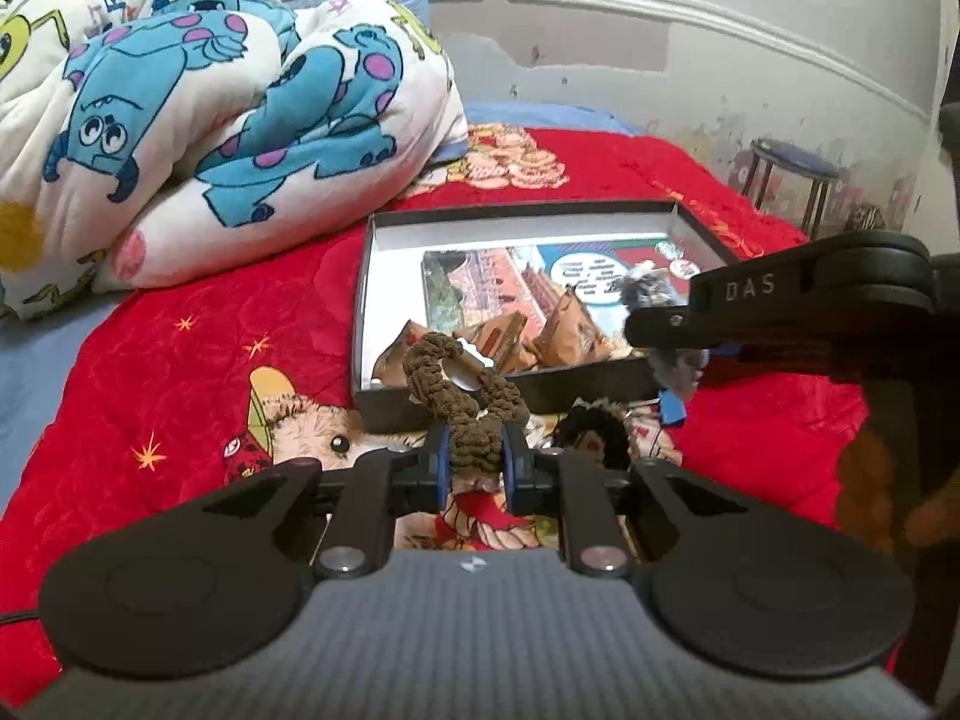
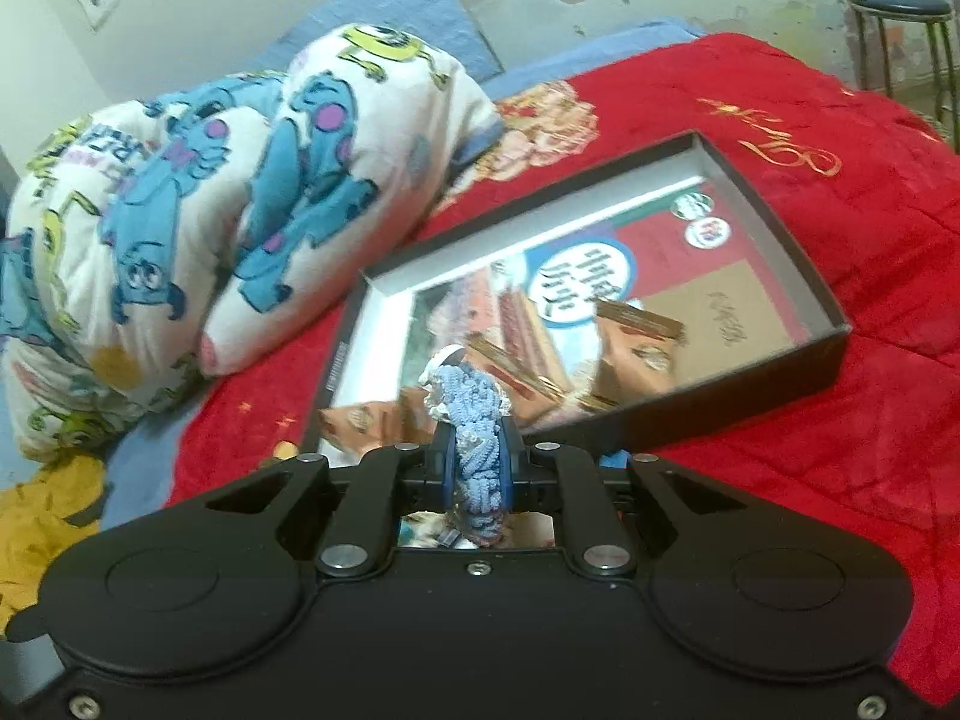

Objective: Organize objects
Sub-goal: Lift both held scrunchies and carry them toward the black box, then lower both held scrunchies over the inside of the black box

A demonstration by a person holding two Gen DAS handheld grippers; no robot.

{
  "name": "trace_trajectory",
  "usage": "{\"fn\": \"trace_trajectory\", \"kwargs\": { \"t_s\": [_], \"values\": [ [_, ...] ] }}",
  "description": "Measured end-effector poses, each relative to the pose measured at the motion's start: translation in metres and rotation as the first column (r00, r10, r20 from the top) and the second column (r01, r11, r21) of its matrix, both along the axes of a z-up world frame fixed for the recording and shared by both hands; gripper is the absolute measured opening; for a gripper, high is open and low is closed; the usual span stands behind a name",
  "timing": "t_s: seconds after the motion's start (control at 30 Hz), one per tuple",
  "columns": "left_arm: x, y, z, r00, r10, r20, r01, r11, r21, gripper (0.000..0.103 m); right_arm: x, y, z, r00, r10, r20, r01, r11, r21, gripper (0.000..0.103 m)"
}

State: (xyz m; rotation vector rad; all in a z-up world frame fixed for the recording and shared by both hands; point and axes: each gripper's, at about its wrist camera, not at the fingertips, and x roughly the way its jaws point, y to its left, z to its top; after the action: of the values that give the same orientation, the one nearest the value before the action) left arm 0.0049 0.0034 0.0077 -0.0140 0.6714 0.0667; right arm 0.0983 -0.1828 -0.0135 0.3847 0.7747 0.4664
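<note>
On the bed, a shallow black box (image 1: 384, 306) with white inner walls lies open on the red quilted blanket (image 1: 198, 324), its near rim just beyond both tools. Bare red fabric stretches to its left and right, while a bunched white comforter printed with blue monsters (image 1: 198, 114) crowds its far-left corner. The left tongs (image 1: 474, 462) are nearly closed, their blue pads pinching a brown, knobbly scrunchie (image 1: 465, 402) whose loop stands up in front of the box's near wall, a small pale metallic piece showing in the loop. The right tongs (image 2: 478, 468) are closed tight on a light-blue braided scrunchie (image 2: 474, 426), held upright at the box's near-left corner with a silvery bit at its top. In the left wrist view the right tool reaches in from the right edge, its black arm marked "DAS" hanging over the box's near-right corner with a grey-blue tuft at its tip. Inside the box lie glossy brown snack packets (image 2: 636, 336) on a printed card (image 2: 576, 276); the print is too blurred to read. A dark fuzzy item (image 1: 594, 426) and a blue tag lie on the blanket just before the box, partly hidden behind the left tool. A round blue stool (image 2: 903, 6) stands beyond the bed by the scuffed wall.
</note>
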Motion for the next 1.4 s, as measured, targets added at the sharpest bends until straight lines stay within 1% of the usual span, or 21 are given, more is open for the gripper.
{"fn": "trace_trajectory", "kwargs": {
  "t_s": [0.2,0.33,0.5,0.63,0.7,0.77,0.87,1.07,1.23,1.4],
  "values": [
    [-0.002,0.002,0.004,1.0,-0.008,0.027,0.009,0.999,-0.031,0.022,0.001,0.003,0.004,0.999,0.016,0.031,-0.017,0.999,0.032,0.014],
    [-0.006,0.004,0.011,0.998,-0.017,0.067,0.021,0.998,-0.058,0.022,0.003,0.005,0.007,0.999,0.023,0.037,-0.025,0.998,0.051,0.014],
    [-0.01,0.005,0.019,0.994,-0.012,0.109,0.018,0.998,-0.058,0.023,0.001,0.009,0.016,0.995,0.043,0.087,-0.05,0.996,0.076,0.014],
    [-0.01,0.012,0.026,0.989,-0.018,0.144,0.035,0.993,-0.115,0.025,-0.003,0.01,0.02,0.989,0.05,0.141,-0.065,0.992,0.105,0.014],
    [-0.009,0.014,0.03,0.986,-0.023,0.164,0.045,0.99,-0.131,0.025,-0.004,0.011,0.022,0.986,0.058,0.157,-0.078,0.989,0.123,0.014],
    [-0.008,0.015,0.034,0.983,-0.025,0.181,0.05,0.99,-0.131,0.027,-0.003,0.012,0.024,0.982,0.067,0.179,-0.092,0.987,0.135,0.014],
    [-0.009,0.018,0.039,0.979,-0.021,0.202,0.044,0.993,-0.11,0.027,-0.001,0.015,0.028,0.974,0.081,0.21,-0.112,0.984,0.14,0.014],
    [-0.004,0.027,0.05,0.972,-0.024,0.233,0.048,0.994,-0.097,0.027,0.006,0.017,0.031,0.964,0.088,0.25,-0.121,0.986,0.118,0.014],
    [0.002,0.033,0.061,0.966,-0.036,0.257,0.059,0.995,-0.084,0.027,0.014,0.014,0.028,0.966,0.076,0.247,-0.105,0.989,0.107,0.014],
    [0.008,0.044,0.07,0.963,-0.031,0.268,0.064,0.992,-0.113,0.026,0.019,0.005,0.033,0.964,0.06,0.258,-0.098,0.986,0.137,0.014]
  ]
}}
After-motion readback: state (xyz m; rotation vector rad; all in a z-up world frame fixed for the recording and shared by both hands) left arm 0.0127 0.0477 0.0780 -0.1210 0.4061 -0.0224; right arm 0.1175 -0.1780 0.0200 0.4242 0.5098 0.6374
